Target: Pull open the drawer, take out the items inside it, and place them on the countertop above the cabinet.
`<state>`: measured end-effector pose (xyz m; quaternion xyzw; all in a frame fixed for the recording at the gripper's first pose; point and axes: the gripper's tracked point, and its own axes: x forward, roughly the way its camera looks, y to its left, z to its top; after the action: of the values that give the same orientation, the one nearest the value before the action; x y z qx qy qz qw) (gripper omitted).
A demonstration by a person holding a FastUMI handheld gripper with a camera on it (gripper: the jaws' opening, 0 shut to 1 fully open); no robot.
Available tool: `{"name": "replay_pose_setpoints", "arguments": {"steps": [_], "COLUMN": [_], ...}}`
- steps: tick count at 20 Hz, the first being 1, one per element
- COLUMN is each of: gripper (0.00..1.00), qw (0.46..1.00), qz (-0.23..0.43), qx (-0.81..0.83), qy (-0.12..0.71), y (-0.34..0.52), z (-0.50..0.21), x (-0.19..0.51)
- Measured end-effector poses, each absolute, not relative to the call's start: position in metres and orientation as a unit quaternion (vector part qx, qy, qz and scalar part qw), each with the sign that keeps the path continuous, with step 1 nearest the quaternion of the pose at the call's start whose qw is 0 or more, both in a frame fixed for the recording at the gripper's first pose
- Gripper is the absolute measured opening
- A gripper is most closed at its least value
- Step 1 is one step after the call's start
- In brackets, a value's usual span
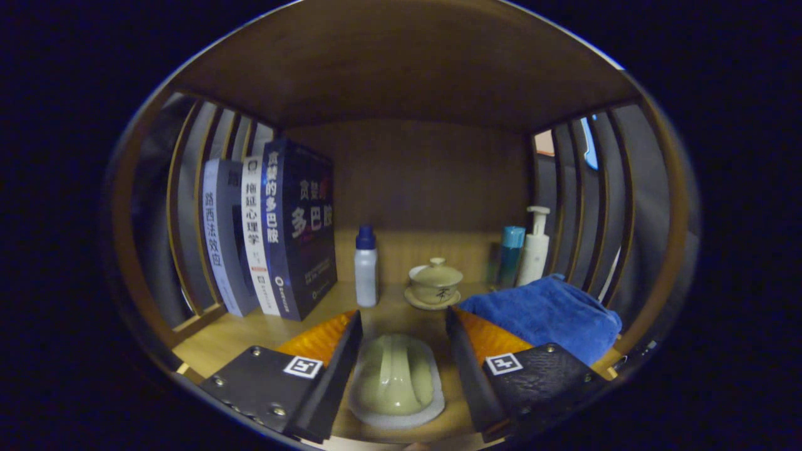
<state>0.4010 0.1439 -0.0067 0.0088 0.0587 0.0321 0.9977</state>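
Gripper (401, 376) fingers are standing apart, straddling the cup (396, 383) on the countertop (250, 332); withdrawing crookedly is risking knocking it into the gaiwan (435, 285).

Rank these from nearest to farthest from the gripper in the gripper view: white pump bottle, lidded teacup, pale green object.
1. Pale green object, between the open gripper's fingers.
2. Lidded teacup, just beyond the fingers, on its saucer.
3. White pump bottle, far back right, behind the blue towel.
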Motion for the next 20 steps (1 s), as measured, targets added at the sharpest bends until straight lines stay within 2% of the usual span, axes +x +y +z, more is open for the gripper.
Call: {"name": "replay_pose_setpoints", "arguments": {"steps": [3, 8, 15, 20], "gripper": [0.89, 0.89, 0.89, 0.89], "qw": [1.000, 1.000, 0.999, 0.998], "qz": [0.020, -0.014, -0.037, -0.034], "qx": [0.011, -0.007, -0.034, -0.036], "qy": [0.018, 0.000, 0.014, 0.035], "y": [0.133, 0.113, 0.113, 0.114], "z": [0.025, 0.054, 0.047, 0.018], "x": [0.378, 0.326, 0.239, 0.187]}}
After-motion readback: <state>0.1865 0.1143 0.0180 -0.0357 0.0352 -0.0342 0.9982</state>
